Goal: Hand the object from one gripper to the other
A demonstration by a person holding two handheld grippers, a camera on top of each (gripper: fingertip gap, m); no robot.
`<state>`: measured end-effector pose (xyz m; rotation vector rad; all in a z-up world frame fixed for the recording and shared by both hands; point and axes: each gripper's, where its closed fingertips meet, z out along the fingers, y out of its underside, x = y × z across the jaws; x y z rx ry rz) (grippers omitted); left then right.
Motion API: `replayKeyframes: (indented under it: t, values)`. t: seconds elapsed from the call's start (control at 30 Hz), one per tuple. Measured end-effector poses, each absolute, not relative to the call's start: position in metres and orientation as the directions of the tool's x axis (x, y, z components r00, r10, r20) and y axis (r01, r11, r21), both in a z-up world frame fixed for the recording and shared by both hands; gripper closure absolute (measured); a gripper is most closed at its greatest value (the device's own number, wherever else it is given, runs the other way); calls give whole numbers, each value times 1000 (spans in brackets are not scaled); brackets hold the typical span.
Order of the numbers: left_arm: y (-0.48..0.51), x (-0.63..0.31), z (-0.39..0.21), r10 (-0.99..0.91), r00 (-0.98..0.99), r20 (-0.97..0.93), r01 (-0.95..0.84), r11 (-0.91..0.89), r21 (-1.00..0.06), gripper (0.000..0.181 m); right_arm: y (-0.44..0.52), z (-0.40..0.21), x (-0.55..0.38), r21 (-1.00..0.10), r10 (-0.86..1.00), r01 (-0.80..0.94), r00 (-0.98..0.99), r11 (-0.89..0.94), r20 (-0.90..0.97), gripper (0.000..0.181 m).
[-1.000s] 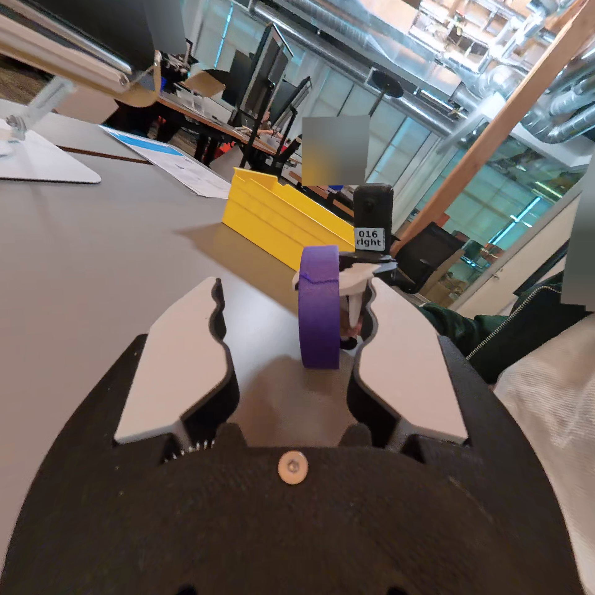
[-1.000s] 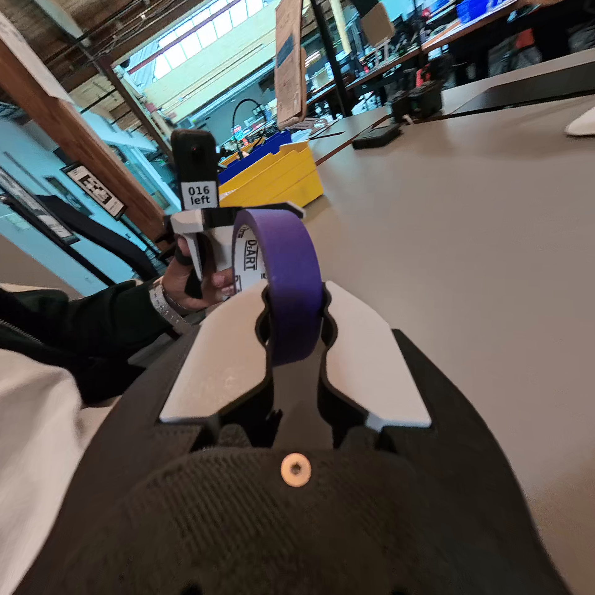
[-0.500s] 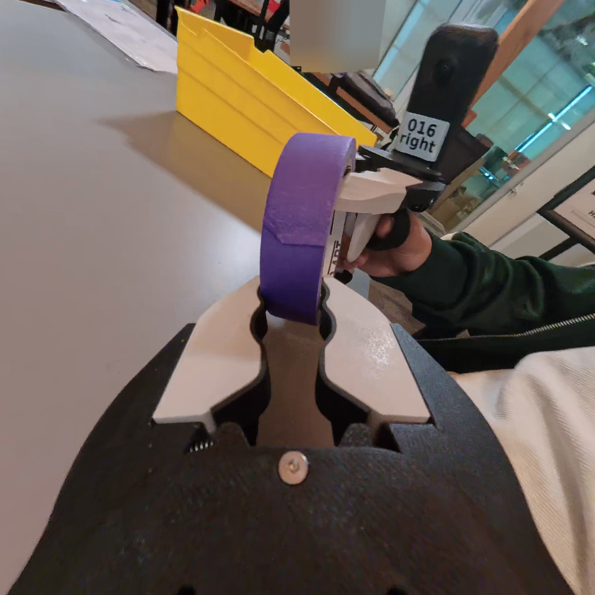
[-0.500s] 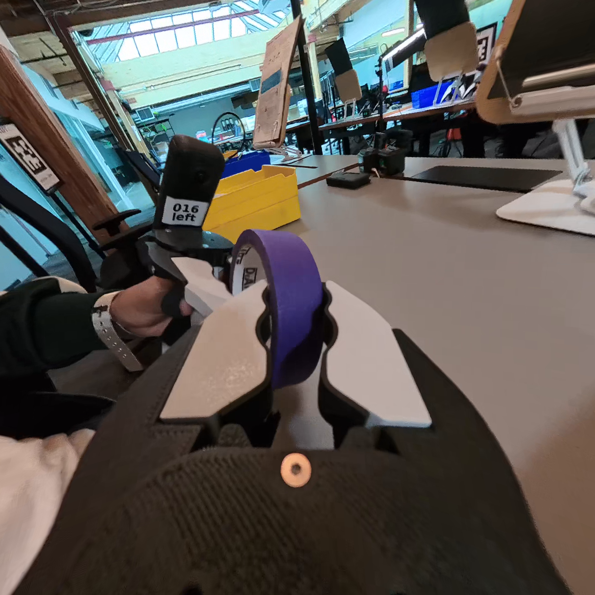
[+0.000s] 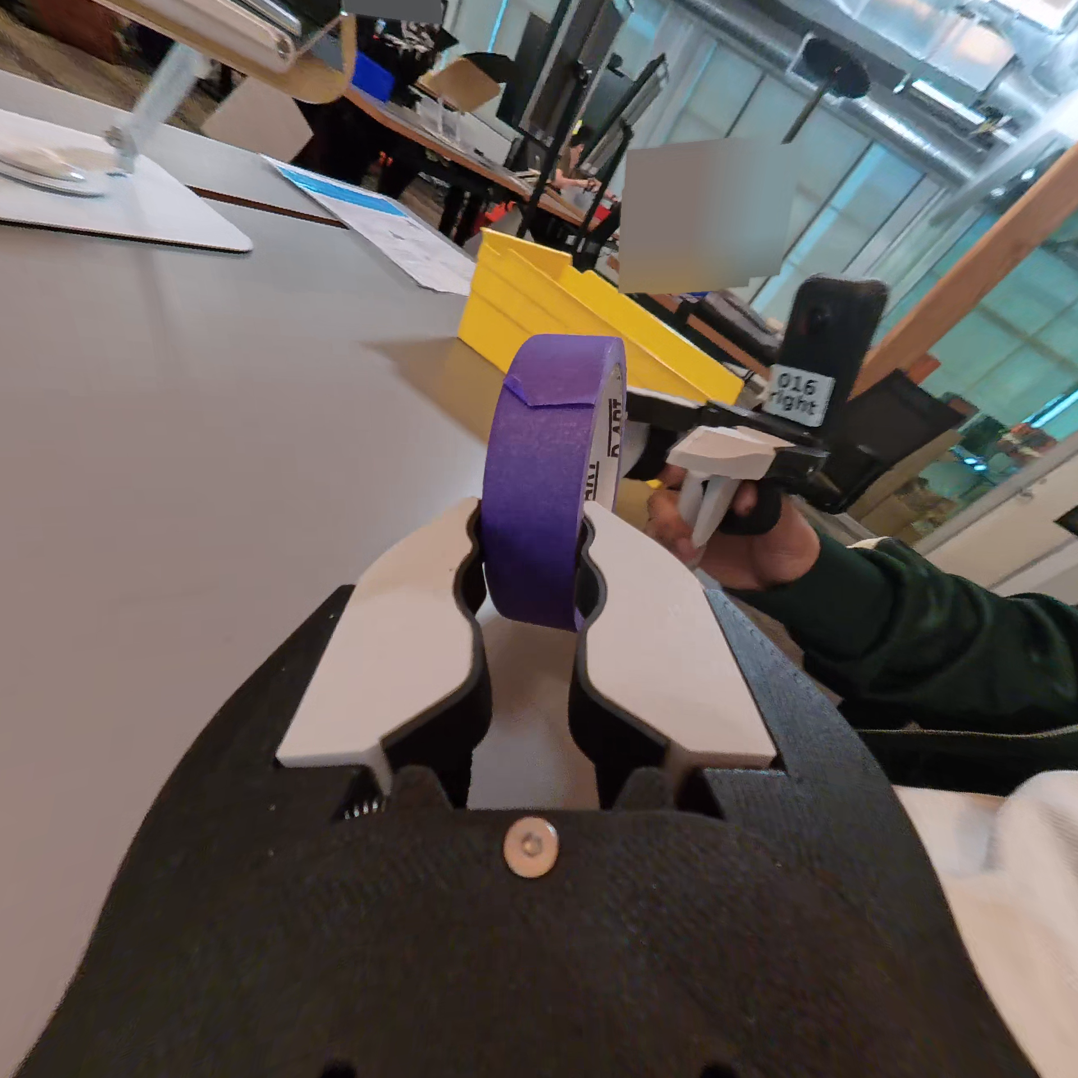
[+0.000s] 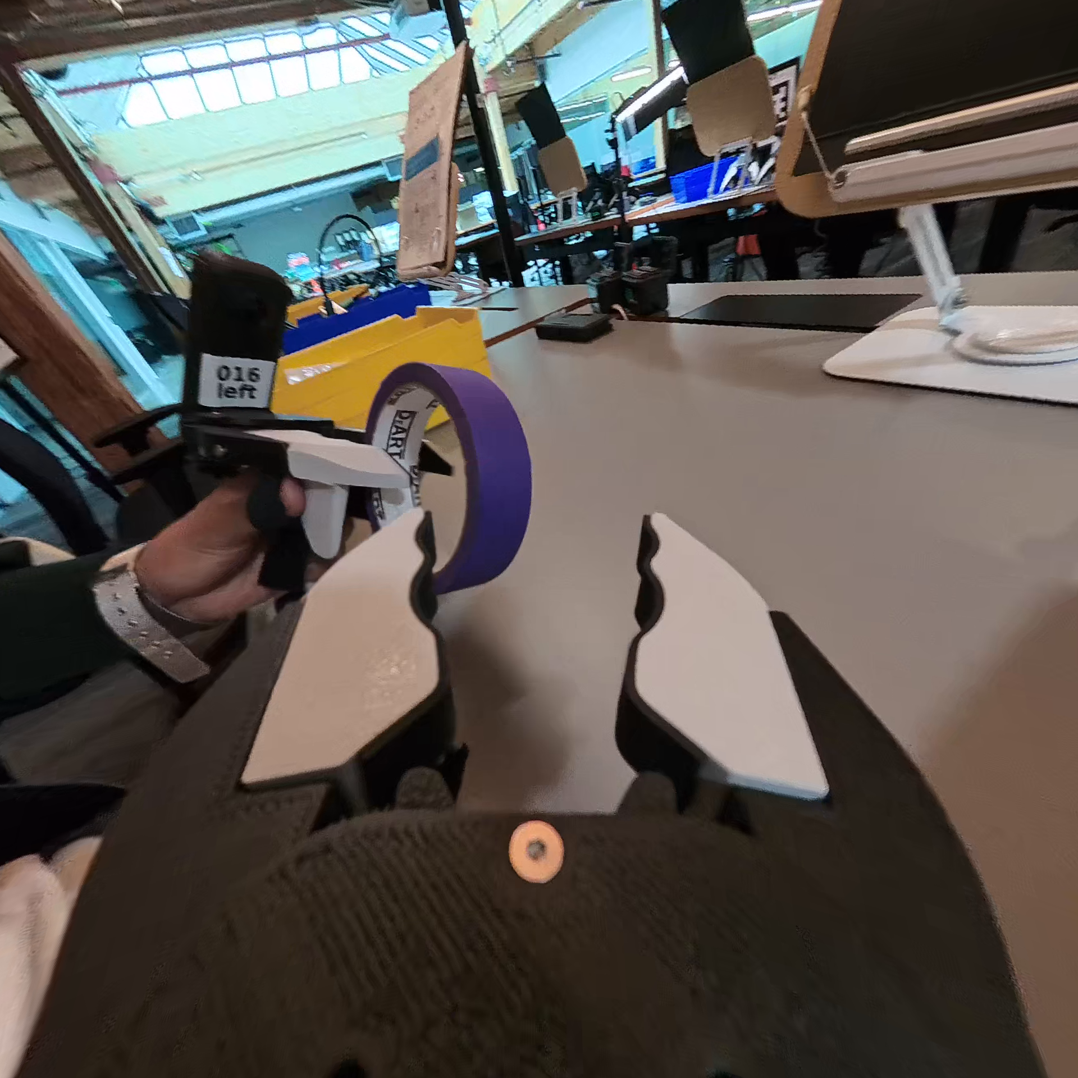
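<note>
A purple roll of tape (image 5: 548, 466) stands upright between my left gripper's (image 5: 531, 513) white fingers, which are shut on its lower rim above the grey table (image 5: 175, 466). In the right wrist view the tape (image 6: 496, 466) hangs in the left gripper (image 6: 423, 471), just ahead of my right gripper (image 6: 534, 525). The right gripper is open and empty, its left fingertip close beside the roll. The left wrist view shows the right gripper (image 5: 723, 449) to the right of the roll, apart from it.
A yellow bin (image 5: 560, 309) sits on the table behind the tape and also shows in the right wrist view (image 6: 379, 373). A white monitor stand base (image 6: 933, 361), papers (image 5: 396, 233) and small black devices (image 6: 571, 326) lie farther back. The person's sleeves are at the near edge.
One second ago the right gripper held the tape and the left was open. The left then shut on the roll. Now the right has opened and drawn back.
</note>
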<state>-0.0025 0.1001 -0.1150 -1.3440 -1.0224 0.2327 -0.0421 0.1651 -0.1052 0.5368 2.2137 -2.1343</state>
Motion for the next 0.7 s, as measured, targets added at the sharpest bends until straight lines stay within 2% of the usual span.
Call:
replayKeyframes:
  t: [0.1,0.17,0.27,0.37,0.5,0.7]
  values:
    - [88,-5,-118,714,547,437,384,250,-889,155,165,-104,-43,-983,272,183,-947,27,-169,122]
    - [86,-4,-117,706,552,443,382,258,-888,155,161,-99,-35,-992,240,124,-964,33,-113,128]
    - [90,1,-110,647,609,459,365,285,-886,155,157,-92,-21,-996,151,86,-985,5,-85,126]
    - [101,14,-95,517,727,452,333,310,-890,155,157,-79,2,-969,-92,236,-969,-76,-229,123]
    - [116,25,-86,380,813,441,339,307,-889,155,176,-60,19,-810,-445,584,-741,-57,-503,128]
    - [145,37,-77,127,877,463,416,282,-865,156,194,-59,48,-879,-531,477,-747,-10,-400,141]
